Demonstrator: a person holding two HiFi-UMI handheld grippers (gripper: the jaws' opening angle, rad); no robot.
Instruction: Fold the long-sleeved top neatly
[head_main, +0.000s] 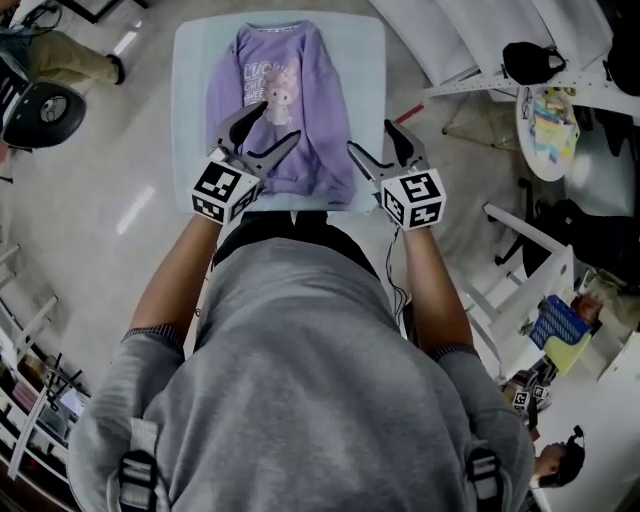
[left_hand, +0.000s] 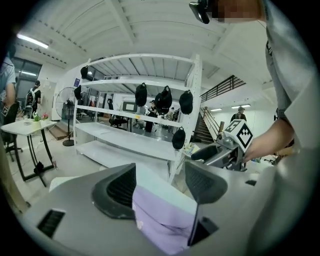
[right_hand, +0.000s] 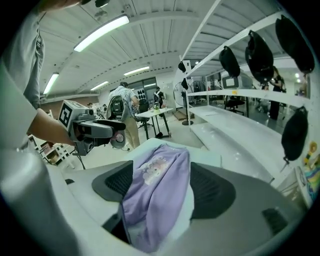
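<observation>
Grey-shirted shoulders nearest lens. Left gripper jaws wide, gripping nothing, I see it above top's near-left part. Purple top flat on pale blue table, long axis running away, collar far. Right gripper wide, empty, at hem's right corner.
</observation>
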